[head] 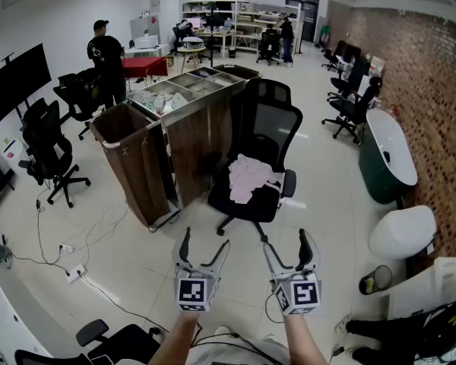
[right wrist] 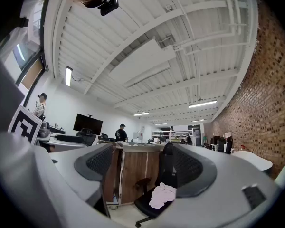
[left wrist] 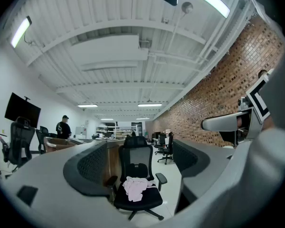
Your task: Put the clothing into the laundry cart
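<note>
A crumpled pink-white garment (head: pixel 248 176) lies on the seat of a black office chair (head: pixel 261 152); it also shows as the garment (left wrist: pixel 134 188) in the left gripper view and the garment (right wrist: pixel 162 195) in the right gripper view. The brown laundry cart (head: pixel 134 160) stands left of the chair, its bag open at the top. My left gripper (head: pixel 204 247) and right gripper (head: pixel 286 246) hover side by side in front of the chair, well short of it. Both stand open with nothing between their jaws.
The cart's wooden cabinet (head: pixel 200 124) with tray compartments on top stands against the chair's left side. Cables and a power strip (head: pixel 73 273) lie on the floor at left. Black chairs (head: pixel 51 153) stand left, a white tub (head: pixel 387 156) right. A person (head: pixel 106 61) stands beyond the cart.
</note>
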### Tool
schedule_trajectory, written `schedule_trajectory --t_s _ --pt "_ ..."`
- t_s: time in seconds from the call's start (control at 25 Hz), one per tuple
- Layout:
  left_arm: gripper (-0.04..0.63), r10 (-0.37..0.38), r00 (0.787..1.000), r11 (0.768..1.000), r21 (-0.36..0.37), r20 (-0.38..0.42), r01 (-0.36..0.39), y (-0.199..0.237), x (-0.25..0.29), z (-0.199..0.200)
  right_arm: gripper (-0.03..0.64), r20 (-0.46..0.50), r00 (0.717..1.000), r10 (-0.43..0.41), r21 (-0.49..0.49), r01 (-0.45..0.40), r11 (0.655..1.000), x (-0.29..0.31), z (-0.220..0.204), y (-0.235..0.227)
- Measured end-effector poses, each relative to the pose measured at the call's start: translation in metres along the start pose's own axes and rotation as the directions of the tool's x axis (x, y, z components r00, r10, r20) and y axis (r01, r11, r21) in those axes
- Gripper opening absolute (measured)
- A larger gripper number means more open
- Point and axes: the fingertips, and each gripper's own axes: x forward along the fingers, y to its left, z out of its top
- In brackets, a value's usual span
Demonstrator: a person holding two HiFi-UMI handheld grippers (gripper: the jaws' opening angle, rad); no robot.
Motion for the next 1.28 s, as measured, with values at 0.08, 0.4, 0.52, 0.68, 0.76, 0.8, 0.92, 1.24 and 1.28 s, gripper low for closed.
schedule_trajectory --t_s 0.08,0.4,0.52,0.68,0.76,0.8,0.92,1.24,1.28 --pt "0.417 -0.022 1.000 1.000 0.007 -0.002 0.022 0.005 0.000 0.000 0.428 -0.006 1.000 -0.008 -0.006 0.008 1.000 0.004 0.001 0.007" --pt "0.417 -0.024 1.000 0.999 -0.040 -0.006 0.023 0.013 0.002 -0.006 0.428 -0.020 1.000 -0.002 -0.019 0.001 1.000 0.017 -0.002 0.017" --pt "0.417 -0.002 1.000 0.998 -0.064 -0.020 0.001 0.019 0.006 -0.010 0.428 -0.019 1.000 0.019 -0.010 -0.019 1.000 0.026 -0.007 0.018" --pt "0.417 -0.002 0.999 1.000 -0.023 -0.042 0.001 0.019 0.026 -0.022 0.428 -0.011 0.999 0.039 0.013 -0.039 0.999 0.043 -0.018 0.003" --pt "0.417 0.010 0.999 1.000 -0.020 -0.048 -0.011 0.017 0.041 -0.022 0.428 -0.017 0.999 0.046 0.036 -0.045 0.998 0.056 -0.027 -0.012" --pt "0.417 0.015 0.999 1.000 -0.017 -0.050 -0.016 0.016 0.050 -0.021 0.428 -0.020 0.999 0.050 0.052 -0.049 0.997 0.063 -0.032 -0.021" --pt "0.417 0.038 0.999 0.999 -0.005 -0.039 -0.038 0.009 0.081 -0.013 0.428 -0.001 0.998 0.064 0.078 -0.064 0.995 0.083 -0.034 -0.051" --pt "0.417 0.037 0.999 0.998 0.044 -0.023 -0.036 -0.030 0.163 -0.004 0.428 0.039 0.997 0.069 -0.077 -0.066 0.995 0.120 -0.028 -0.126" --pt "0.417 0.040 0.999 0.998 0.050 -0.024 -0.039 -0.034 0.170 -0.005 0.428 0.038 0.996 0.076 -0.090 -0.072 0.993 0.122 -0.029 -0.132"
